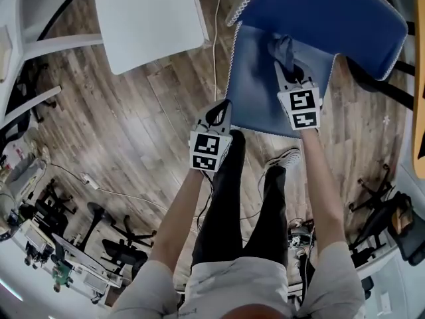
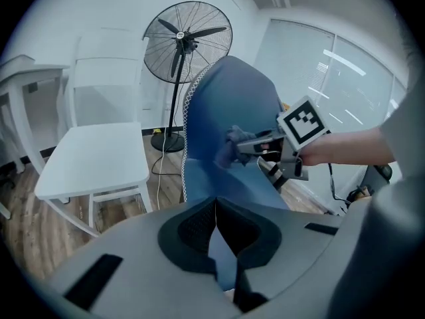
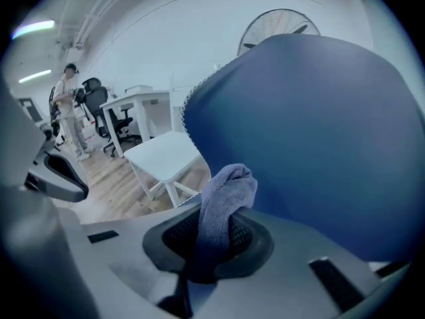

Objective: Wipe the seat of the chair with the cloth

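Your right gripper point(image 3: 214, 234) clamps the bunched grey-blue terry cloth point(image 3: 226, 188), with the blue fabric chair seat point(image 1: 255, 88) beneath its tips. Your left gripper point(image 2: 216, 208) has its jaws pressed together and empty, the seat just ahead.

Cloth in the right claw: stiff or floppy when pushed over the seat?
Likely floppy: the cloth droops in a folded loop out of the right claw. Its fuzzy surface may drag and bunch on the seat rather than glide.

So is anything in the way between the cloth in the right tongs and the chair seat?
Nothing visible is. The right tongs clamp the grey-blue terry cloth directly at the blue fabric chair seat, and nothing else lies on the seat.
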{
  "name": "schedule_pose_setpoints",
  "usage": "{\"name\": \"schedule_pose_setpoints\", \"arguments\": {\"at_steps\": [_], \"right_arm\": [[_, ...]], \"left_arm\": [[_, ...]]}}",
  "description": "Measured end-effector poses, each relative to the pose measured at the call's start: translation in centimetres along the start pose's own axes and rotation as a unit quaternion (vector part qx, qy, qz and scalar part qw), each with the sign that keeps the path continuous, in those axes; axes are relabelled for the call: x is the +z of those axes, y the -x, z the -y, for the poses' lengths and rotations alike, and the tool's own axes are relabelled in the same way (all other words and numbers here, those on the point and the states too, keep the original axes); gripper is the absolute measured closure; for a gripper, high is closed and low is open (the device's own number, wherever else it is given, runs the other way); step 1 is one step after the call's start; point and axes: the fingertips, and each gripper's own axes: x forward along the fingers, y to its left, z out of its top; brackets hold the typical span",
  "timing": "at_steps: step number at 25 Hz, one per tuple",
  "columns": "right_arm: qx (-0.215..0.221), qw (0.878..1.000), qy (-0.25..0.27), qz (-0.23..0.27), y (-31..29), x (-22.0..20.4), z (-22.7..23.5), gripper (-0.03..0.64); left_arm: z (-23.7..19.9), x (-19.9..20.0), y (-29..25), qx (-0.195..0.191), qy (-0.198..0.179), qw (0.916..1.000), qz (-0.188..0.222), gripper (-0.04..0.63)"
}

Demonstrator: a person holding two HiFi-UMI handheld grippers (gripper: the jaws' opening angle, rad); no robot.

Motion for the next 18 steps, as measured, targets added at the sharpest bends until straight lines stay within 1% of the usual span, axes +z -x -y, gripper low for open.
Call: {"name": "schedule_pose_setpoints", "arguments": {"at_steps": [2, 4, 7, 9, 11, 12, 15, 16, 17, 18], "right_arm": [[0.014, 0.997, 0.063, -0.032, -2.7, 0.2, -1.3, 0.566], [0.027, 0.988, 0.139, -0.066, -5.2, 0.2, -2.6, 0.567], [0.046, 0.966, 0.238, -0.096, -8.4, 0.5, -4.7, 0.566], [0.055, 0.947, 0.297, -0.108, -10.2, 0.5, -6.1, 0.566], [0.071, 0.923, 0.356, -0.125, -12.1, -0.2, -7.4, 0.566], [0.085, 0.908, 0.385, -0.14, -12.9, -0.9, -7.8, 0.567], [0.143, 0.853, 0.462, -0.195, -14.3, -4.1, -8.9, 0.568], [0.154, 0.839, 0.482, -0.2, -14.3, -4.6, -8.9, 0.568], [0.161, 0.83, 0.496, -0.2, -14.2, -4.7, -8.9, 0.568], [0.164, 0.822, 0.507, -0.2, -14.0, -4.8, -8.8, 0.568]], "left_arm": [[-0.6, 0.3, 0.4, -0.005, 0.007, 0.9999, 0.006, 0.568], [-1.6, 0.7, 1.0, -0.005, 0.014, 0.9998, 0.014, 0.568], [-3.8, 0.8, 2.0, 0.009, 0.037, 0.9989, 0.027, 0.568], [-5.3, 0.0, 2.7, 0.021, 0.056, 0.9978, 0.028, 0.568], [-6.5, -0.8, 3.2, 0.029, 0.065, 0.9972, 0.025, 0.568], [-6.9, -1.1, 3.4, 0.032, 0.067, 0.997, 0.022, 0.568], [-7.9, -1.8, 3.8, 0.04, 0.068, 0.9968, 0.012, 0.568], [-8.2, -1.9, 3.9, 0.043, 0.067, 0.9968, 0.011, 0.568], [-8.4, -2.0, 3.9, 0.044, 0.066, 0.9968, 0.009, 0.568], [-8.5, -2.0, 3.9, 0.045, 0.064, 0.9969, 0.007, 0.568]]}}
